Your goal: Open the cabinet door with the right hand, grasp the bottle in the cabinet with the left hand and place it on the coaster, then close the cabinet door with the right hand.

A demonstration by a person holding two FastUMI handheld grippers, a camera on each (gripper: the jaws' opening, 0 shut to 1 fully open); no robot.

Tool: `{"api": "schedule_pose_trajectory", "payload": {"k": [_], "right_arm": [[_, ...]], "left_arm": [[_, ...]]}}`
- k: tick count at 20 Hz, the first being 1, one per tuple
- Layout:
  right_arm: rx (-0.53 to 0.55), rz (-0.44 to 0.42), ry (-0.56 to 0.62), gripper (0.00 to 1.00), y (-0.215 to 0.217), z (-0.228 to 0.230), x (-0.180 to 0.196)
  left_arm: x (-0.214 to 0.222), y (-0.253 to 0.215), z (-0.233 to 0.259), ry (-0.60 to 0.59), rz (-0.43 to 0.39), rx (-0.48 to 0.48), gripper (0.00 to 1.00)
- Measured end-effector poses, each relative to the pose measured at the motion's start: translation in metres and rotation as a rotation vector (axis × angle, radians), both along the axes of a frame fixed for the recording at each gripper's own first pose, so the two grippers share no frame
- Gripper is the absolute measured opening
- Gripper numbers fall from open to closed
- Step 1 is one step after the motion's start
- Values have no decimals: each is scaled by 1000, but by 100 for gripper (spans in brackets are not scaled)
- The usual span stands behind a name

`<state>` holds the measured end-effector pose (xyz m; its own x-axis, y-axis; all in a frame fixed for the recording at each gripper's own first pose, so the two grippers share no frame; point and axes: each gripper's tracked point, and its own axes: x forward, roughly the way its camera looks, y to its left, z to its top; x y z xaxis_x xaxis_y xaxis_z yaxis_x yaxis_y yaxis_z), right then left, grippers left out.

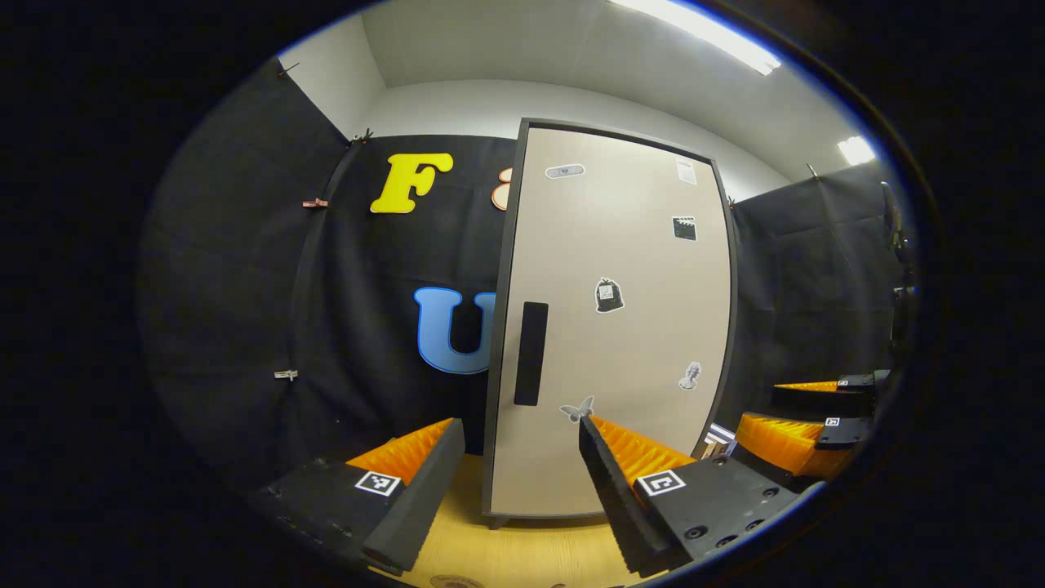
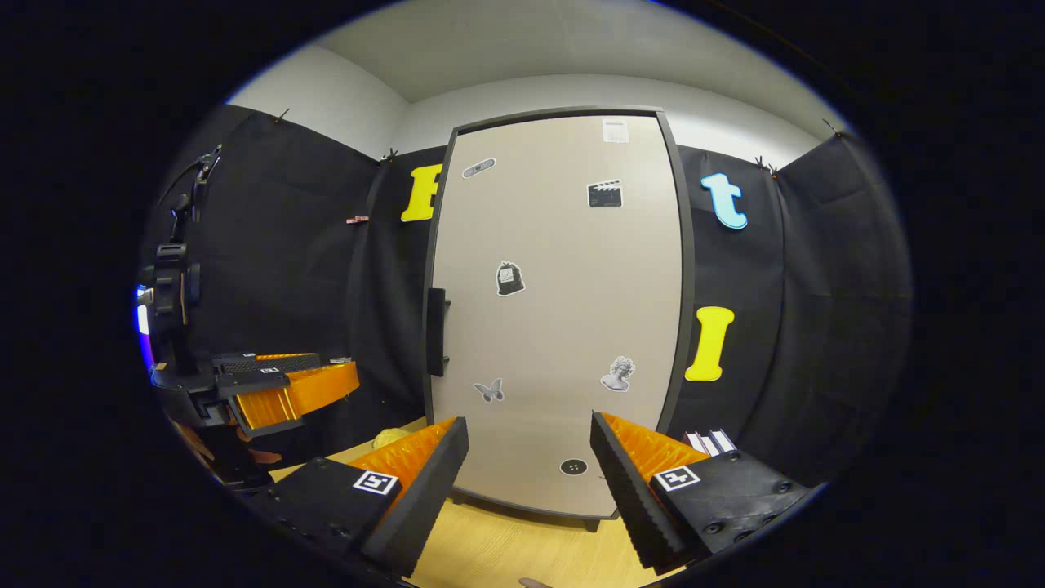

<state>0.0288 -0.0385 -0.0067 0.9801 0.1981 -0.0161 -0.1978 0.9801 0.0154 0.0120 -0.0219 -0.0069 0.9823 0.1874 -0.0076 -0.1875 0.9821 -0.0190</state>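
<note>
The left gripper (image 1: pixel 522 482) has its fingers (image 1: pixel 424 482) wide apart, and they hold nothing. They point straight at the cabinet door (image 1: pixel 612 327), which is shut. The dark handle (image 1: pixel 531 353) sits on the left side of the door, just above the gap between the fingers. The wooden table (image 1: pixel 522 547) lies under the fingers, and the cabinet stands on it.

The right gripper (image 2: pixel 526 482) also has its fingers (image 2: pixel 429 482) wide apart with nothing between them. It faces the same shut door from a bit more to the right, and it does not touch the door. In the right gripper view the handle sticks out at the door's left edge, up and to the left of the fingers.

The door has small stickers on it, like a butterfly (image 2: pixel 490 390) and a bag (image 2: pixel 510 278). Some flat books (image 2: pixel 709 442) stand beside the cabinet on the right. A small yellow thing (image 2: pixel 392 438) lies on the table to the left of the cabinet. I cannot tell what it is.
</note>
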Motion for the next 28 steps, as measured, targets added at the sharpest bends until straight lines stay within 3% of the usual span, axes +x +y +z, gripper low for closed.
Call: {"api": "schedule_pose_trajectory", "payload": {"k": [4, 10, 19, 26, 28], "right_arm": [[-26, 35, 0, 98, 12, -3, 12], [-63, 51, -83, 98, 83, 17, 54], [-58, -71, -94, 97, 166, 19, 143], [-46, -216, -100, 94, 174, 16, 184], [-31, -254, -87, 86, 172, 12, 195]], "left_arm": [[-4, 10, -1, -2, 37, -8, 90], [-9, 71, -3, 31, 88, 52, 90], [5, 155, -1, 41, -6, 100, 89], [19, 177, -15, 58, -99, 67, 90], [20, 180, -16, 55, -119, 68, 89]]}}
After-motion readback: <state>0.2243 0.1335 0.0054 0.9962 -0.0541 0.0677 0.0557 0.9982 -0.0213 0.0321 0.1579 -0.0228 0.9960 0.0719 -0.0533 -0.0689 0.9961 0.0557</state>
